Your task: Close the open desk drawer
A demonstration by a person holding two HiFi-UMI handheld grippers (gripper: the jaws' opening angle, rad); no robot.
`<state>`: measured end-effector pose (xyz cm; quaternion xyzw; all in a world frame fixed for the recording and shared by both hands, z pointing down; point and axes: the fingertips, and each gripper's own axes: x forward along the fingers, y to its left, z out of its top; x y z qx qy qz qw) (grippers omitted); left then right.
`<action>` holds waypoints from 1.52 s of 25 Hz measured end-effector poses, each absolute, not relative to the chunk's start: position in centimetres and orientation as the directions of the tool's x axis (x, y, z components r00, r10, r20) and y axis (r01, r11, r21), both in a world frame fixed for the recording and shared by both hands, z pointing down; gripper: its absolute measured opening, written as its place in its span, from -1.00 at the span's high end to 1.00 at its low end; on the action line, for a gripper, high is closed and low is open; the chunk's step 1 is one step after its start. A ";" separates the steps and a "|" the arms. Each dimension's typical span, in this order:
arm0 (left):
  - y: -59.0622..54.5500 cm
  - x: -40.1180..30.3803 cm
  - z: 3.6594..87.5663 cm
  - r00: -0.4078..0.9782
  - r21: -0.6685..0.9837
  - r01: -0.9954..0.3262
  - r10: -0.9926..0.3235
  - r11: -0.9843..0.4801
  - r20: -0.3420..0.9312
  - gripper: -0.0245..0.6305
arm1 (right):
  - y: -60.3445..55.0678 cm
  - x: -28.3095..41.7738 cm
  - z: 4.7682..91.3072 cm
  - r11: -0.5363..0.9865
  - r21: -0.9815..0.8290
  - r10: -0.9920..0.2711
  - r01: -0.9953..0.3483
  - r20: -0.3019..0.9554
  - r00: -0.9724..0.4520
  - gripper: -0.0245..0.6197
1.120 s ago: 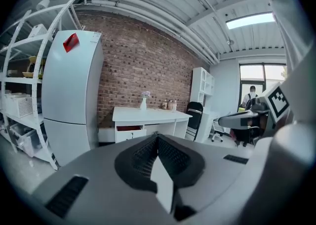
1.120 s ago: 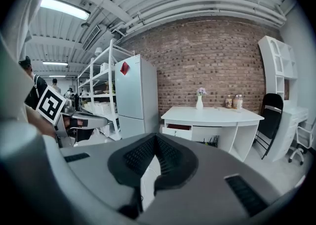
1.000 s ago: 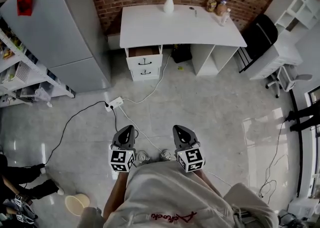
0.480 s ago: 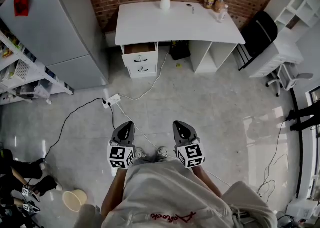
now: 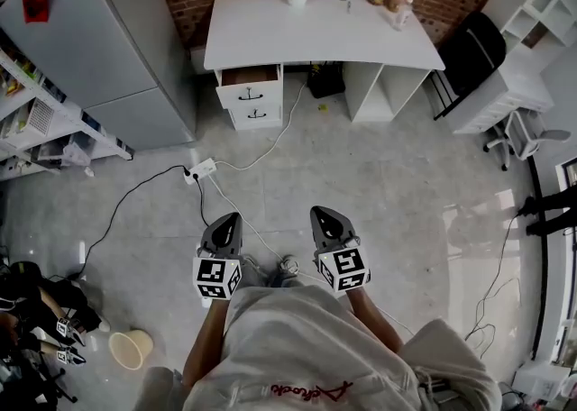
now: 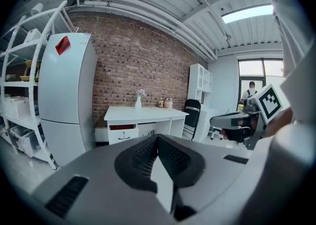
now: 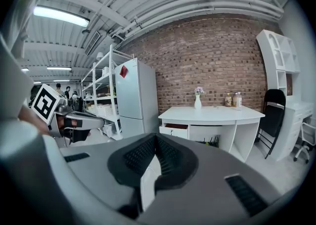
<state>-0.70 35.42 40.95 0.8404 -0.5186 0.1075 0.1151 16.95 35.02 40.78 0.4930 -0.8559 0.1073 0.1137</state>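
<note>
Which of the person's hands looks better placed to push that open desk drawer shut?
Left, probably. The open drawer sits at the left end of the desk, more in line with the left tool than the right tool. Both are shut, empty and far off.

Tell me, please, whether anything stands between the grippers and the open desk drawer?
Nothing upright does. Between the shut left gripper and right gripper and the open drawer there is only floor, with a power strip lying flat, slightly left of the straight path.

Grey left gripper (image 5: 231, 218) and right gripper (image 5: 318, 212), black-and-white marker cubes (image 5: 218, 278), pale shirt (image 5: 297, 342) with red lettering (image 5: 311, 391).
</note>
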 end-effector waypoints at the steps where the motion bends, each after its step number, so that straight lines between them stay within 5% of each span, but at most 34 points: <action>1: 35.5 -0.5 41.0 0.438 0.080 -0.897 -0.847 -0.435 0.301 0.89 | 35.1 17.1 40.9 0.492 -0.075 -0.818 -0.867 0.302 -0.490 0.88; 22: 31.9 0.1 41.9 0.438 0.083 -0.897 -0.847 -0.434 0.301 0.89 | 31.3 16.4 41.8 0.524 -0.066 -0.798 -0.849 0.309 -0.517 0.87; 38: 18.6 -3.0 43.1 0.468 0.101 -0.882 -0.826 -0.461 0.314 0.89 | 19.2 12.7 42.9 0.523 -0.062 -0.787 -0.850 0.349 -0.510 0.87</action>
